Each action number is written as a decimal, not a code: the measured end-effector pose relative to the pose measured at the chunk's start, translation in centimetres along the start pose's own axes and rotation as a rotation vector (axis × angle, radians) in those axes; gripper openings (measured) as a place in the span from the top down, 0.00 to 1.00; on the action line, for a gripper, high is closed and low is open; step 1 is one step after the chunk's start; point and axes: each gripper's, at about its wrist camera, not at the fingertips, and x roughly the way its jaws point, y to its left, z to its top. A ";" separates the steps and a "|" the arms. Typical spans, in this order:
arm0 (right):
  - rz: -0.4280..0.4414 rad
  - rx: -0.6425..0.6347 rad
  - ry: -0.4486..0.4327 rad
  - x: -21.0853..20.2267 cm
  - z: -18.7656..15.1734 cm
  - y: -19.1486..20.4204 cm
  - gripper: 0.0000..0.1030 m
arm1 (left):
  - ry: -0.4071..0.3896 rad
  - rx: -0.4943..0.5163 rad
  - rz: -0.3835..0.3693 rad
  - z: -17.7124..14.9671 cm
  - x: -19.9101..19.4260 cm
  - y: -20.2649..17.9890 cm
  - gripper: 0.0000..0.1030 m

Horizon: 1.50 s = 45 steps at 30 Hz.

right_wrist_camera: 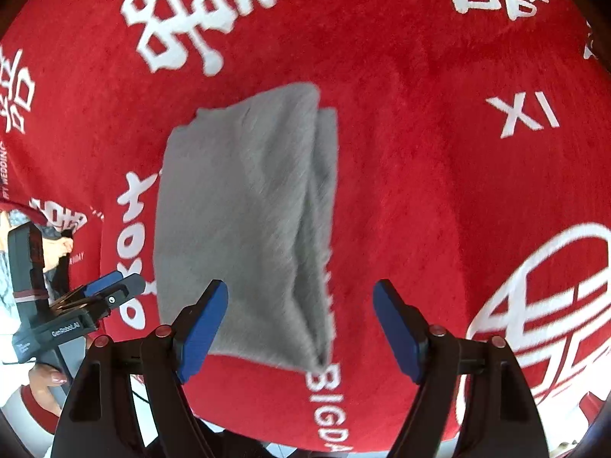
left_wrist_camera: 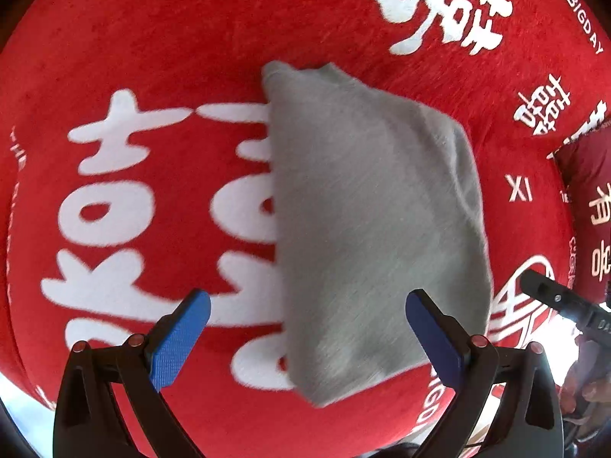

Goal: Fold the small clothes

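Red plush cloth (left_wrist_camera: pixel 160 61) with white lettering is covering the table, and the folded grey garment (left_wrist_camera: pixel 374 210) is lying at its middle. We are hovering both grippers, left (left_wrist_camera: pixel 305 328) and right (right_wrist_camera: pixel 301 324), over the garment's near edge, jaws wide and empty. Pinching only the top layer risks undoing the fold.

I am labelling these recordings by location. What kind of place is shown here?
Probably a home, on a bed or a table, though that is uncertain. A grey garment, folded, lies on a plush red cloth printed with white wedding characters. A strip of pale floor shows at its edge.
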 end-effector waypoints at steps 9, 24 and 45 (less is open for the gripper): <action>0.036 0.017 0.012 0.9 2.0 -3.0 0.21 | 0.027 -0.005 0.037 1.2 1.6 -1.2 0.00; 0.065 0.004 0.047 2.4 4.7 -3.3 0.21 | 0.041 -0.033 0.058 1.9 2.8 -1.3 0.00; 0.118 0.053 0.060 3.7 6.0 -4.9 0.21 | 0.019 -0.039 0.037 2.1 2.8 0.0 0.00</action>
